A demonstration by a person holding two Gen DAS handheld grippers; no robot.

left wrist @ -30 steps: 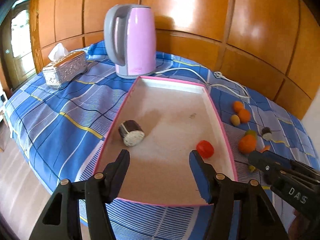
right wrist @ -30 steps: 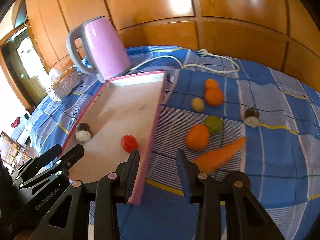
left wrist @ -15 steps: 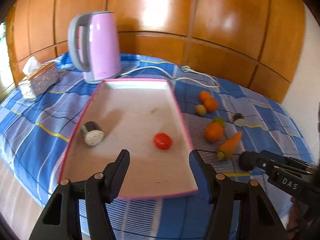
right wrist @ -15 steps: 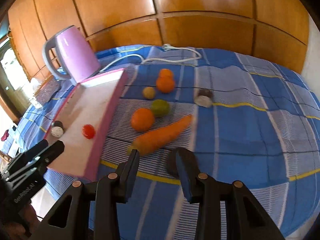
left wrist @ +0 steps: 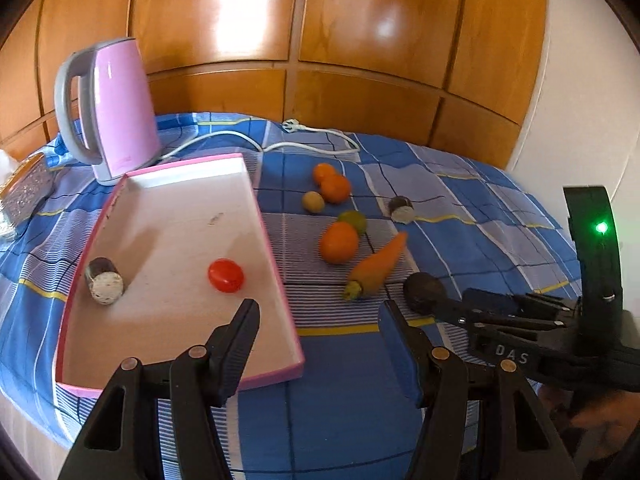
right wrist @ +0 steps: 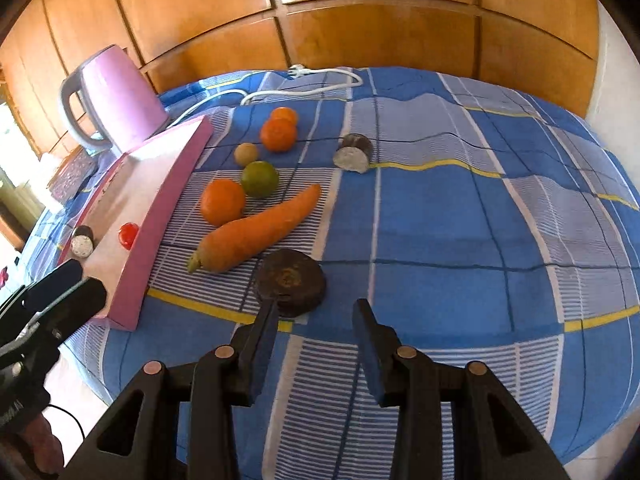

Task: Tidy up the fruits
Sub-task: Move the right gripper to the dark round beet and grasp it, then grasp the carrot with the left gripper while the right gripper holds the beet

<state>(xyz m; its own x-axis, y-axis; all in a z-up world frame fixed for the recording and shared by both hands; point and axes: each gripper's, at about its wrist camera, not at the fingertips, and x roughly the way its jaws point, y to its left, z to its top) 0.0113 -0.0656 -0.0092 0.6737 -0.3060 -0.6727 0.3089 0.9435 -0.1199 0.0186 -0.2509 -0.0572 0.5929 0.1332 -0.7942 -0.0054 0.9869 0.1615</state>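
Wood panelling backs my blue checked surface [left wrist: 460, 208]. Pink tray [left wrist: 276, 264] holds a red tomato [left wrist: 225, 275] and a dark-skinned fruit piece [left wrist: 103, 281]. My right hand-held gripper [right wrist: 314, 316] is opening at a dark round fruit [right wrist: 290, 282]; the left hand-held gripper [left wrist: 318, 322] is spread, empty.

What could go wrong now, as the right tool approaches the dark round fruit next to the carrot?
1. The right tool is opening with the dark round fruit just beyond its tips, nothing between them; one tip may push it away.
2. The carrot lies close; it may get knocked.
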